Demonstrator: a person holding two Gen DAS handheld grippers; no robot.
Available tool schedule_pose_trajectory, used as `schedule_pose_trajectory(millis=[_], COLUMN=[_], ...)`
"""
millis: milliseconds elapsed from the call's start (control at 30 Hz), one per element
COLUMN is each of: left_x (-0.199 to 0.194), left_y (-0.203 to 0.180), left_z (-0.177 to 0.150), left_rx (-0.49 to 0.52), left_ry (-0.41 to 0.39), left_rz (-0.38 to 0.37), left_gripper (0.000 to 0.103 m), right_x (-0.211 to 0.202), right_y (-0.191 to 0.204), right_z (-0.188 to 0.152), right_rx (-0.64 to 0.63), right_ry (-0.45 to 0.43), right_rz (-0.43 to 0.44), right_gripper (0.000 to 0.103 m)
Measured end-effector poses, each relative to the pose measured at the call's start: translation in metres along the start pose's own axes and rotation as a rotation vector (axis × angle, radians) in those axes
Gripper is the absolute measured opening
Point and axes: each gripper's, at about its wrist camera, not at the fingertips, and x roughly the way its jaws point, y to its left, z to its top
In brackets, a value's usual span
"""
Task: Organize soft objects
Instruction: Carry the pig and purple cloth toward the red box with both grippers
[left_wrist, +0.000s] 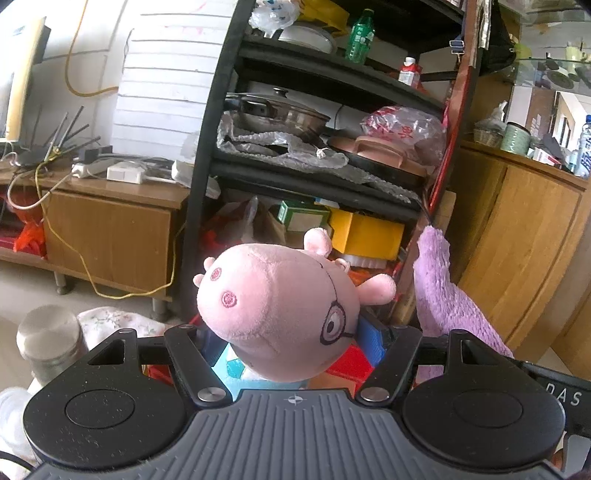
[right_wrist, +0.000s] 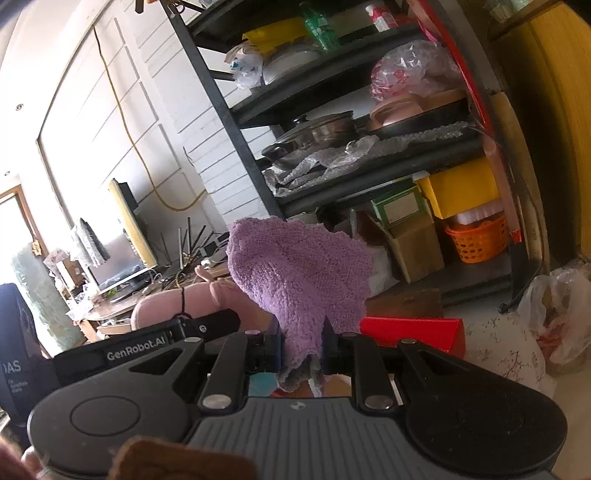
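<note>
My left gripper (left_wrist: 291, 354) is shut on a pink pig plush toy (left_wrist: 280, 314) with glasses and a light blue body, held up in the air with its snout toward the camera. My right gripper (right_wrist: 301, 350) is shut on a fluffy purple cloth (right_wrist: 295, 266) that stands up from between the fingers. The purple cloth also shows at the right of the left wrist view (left_wrist: 439, 291). Part of the pink plush (right_wrist: 166, 302) and the left gripper's body show at the left of the right wrist view.
A black metal shelf rack (left_wrist: 207, 147) holds pots, bags and boxes straight ahead. A red box (right_wrist: 413, 332) sits below on a floral cloth (right_wrist: 506, 350). A wooden cabinet (left_wrist: 517, 240) stands right, a low TV stand (left_wrist: 110, 221) left, a steel jar (left_wrist: 48, 339) near left.
</note>
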Motion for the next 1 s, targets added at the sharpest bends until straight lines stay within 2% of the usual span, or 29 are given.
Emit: schedule_pose_trajectory(millis=[300, 667, 867, 1000], left_x=[0.037, 0.077, 0.099, 0.105], left_y=[-0.005, -0.002, 0.006, 0.010], left_z=[0.011, 0.009, -0.001, -0.005], left_rx=[0.009, 0.029, 0.029, 0.042], left_ry=[-0.008, 0.017, 0.071, 0.084], left_rz=[0.024, 0.061, 0.097, 0.116], left_gripper=[0.069, 0.070, 0.073, 0.080], right_x=[0.035, 0.078, 0.106, 0.115], right_y=[-0.011, -0.031, -0.039, -0.044], right_z=[0.009, 0.005, -0.007, -0.010], right_rx=[-0.028, -0.043, -0.068, -0.043], right_ry=[0.012, 0.075, 0.145, 0.162], right_rz=[-0.033, -0.079, -0.109, -0.118], right_gripper=[0.000, 0.000, 0.000, 0.002])
